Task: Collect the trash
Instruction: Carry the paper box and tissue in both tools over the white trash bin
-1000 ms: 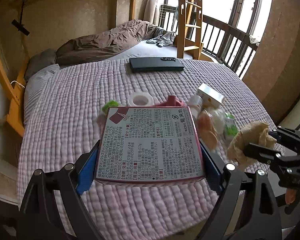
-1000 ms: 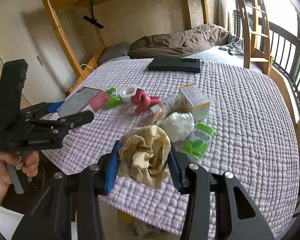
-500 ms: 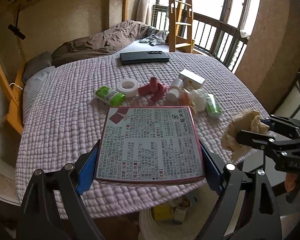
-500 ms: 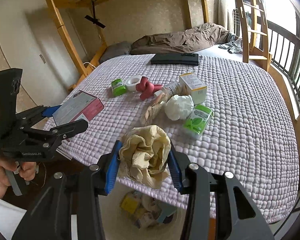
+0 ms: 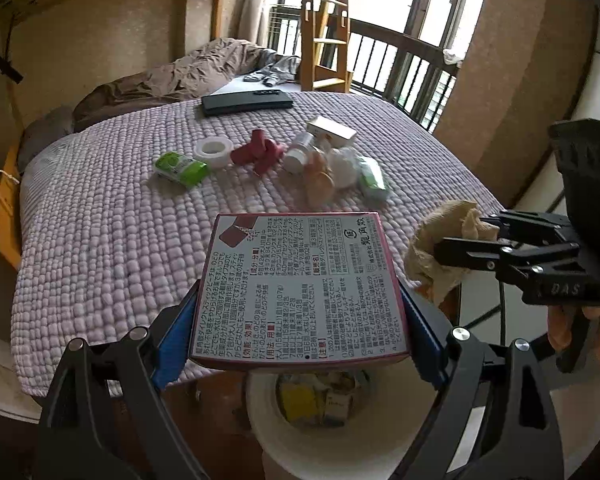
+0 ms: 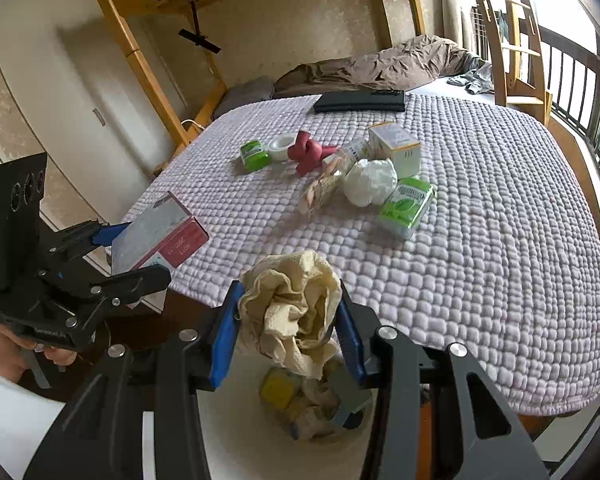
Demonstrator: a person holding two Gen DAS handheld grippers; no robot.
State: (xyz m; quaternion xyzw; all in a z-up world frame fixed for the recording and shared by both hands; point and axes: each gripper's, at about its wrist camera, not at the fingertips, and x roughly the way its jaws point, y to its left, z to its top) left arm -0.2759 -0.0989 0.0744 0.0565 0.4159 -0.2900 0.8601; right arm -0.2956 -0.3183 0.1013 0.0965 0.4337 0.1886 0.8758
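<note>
a: currently, what does the left gripper (image 5: 300,320) hold?

b: a flat printed box (image 5: 300,288), clamped between both blue pads, level, above the white bin (image 5: 332,436) beside the bed edge.

a: and the right gripper (image 6: 286,332)?

b: closed on a crumpled beige paper wad (image 6: 292,308), directly over the same bin (image 6: 236,424), which contains trash.

a: remaining items?

b: on the quilt (image 6: 480,240): two green packs (image 6: 406,204) (image 6: 254,155), a white bag (image 6: 370,182), a small carton (image 6: 396,148), a red knotted item (image 6: 310,152), a tape roll (image 6: 281,145).

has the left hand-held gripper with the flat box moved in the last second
Yes. The left hand-held gripper has pulled the flat box back off the quilt edge, now above the white bin.
</note>
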